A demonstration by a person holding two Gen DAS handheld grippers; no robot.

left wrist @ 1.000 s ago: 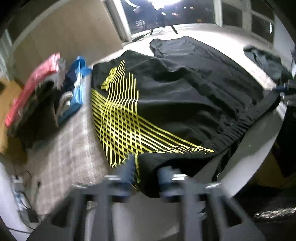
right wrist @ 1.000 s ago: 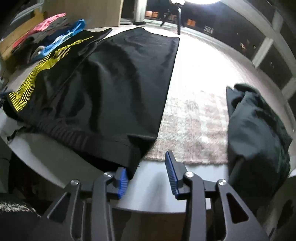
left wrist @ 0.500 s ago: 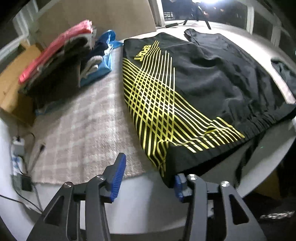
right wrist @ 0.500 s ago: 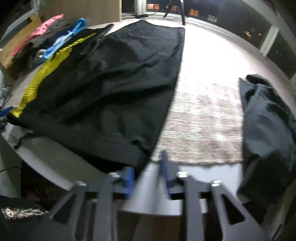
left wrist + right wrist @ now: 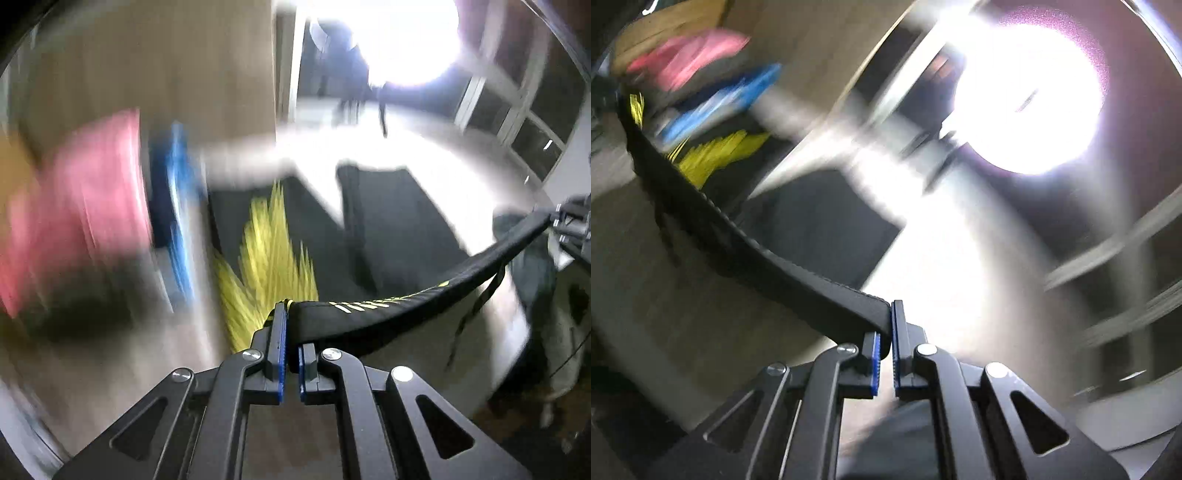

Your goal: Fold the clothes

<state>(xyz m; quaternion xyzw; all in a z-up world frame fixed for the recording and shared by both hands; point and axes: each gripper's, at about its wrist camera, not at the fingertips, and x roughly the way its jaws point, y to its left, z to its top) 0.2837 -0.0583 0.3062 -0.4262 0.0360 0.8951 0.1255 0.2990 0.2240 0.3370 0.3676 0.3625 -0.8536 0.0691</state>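
Bright lamp (image 5: 406, 40) and dark windows behind a pale counter (image 5: 424, 155), all blurry. In the left view, black shorts (image 5: 388, 317) with yellow stripes held up off the counter by the waistband. Left gripper (image 5: 290, 332) fingers squeezed tight on one end of the band. Pink and blue pile of clothes (image 5: 92, 192) at the side.

In the right view, right gripper (image 5: 886, 332) fingers pinched on the other end, band stretched between both. Soft, light, floppy cloth, likely to sag and slip. Best held at the thick waistband corners.
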